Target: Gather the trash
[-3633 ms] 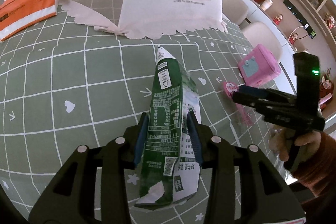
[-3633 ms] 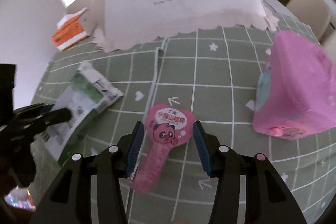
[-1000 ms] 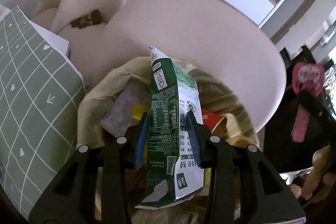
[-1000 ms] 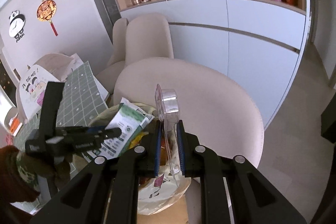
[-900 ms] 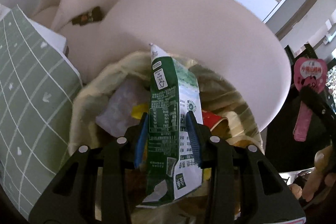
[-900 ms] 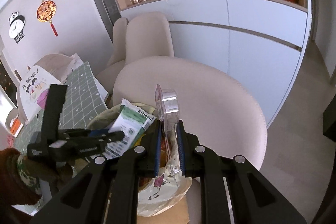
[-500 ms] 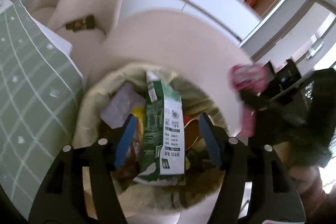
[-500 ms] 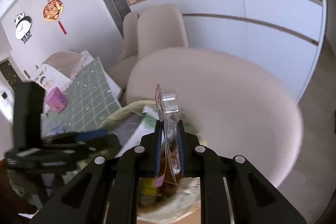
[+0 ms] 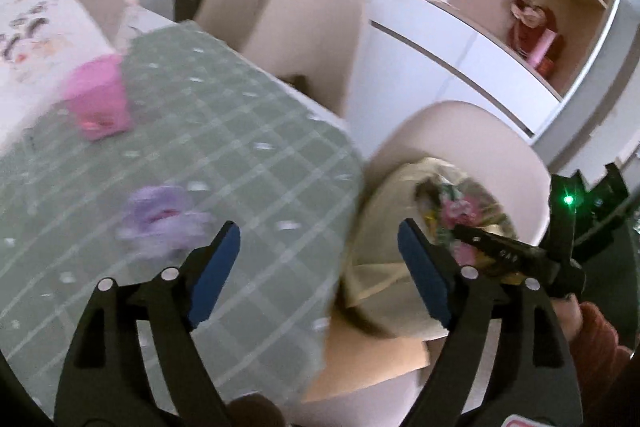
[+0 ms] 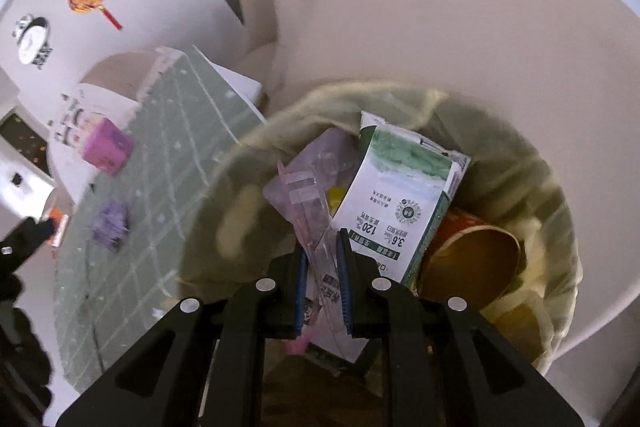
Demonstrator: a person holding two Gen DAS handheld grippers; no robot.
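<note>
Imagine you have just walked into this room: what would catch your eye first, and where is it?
First, the bin lined with a pale bag, crammed with a green-and-white carton and a paper cup, right under the right gripper, whose jaws pinch a clear plastic wrapper. Then the left gripper, jaws wide and empty, over the green checked tablecloth, where a crumpled purple wrapper lies.

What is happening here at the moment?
A person is clearing trash from the table into a lined bin. The left gripper, its jaws just opened, is empty; the green milk carton lies in the bin. The right gripper holds a clear plastic wrapper over the bin. A purple wrapper remains on the table.
</note>
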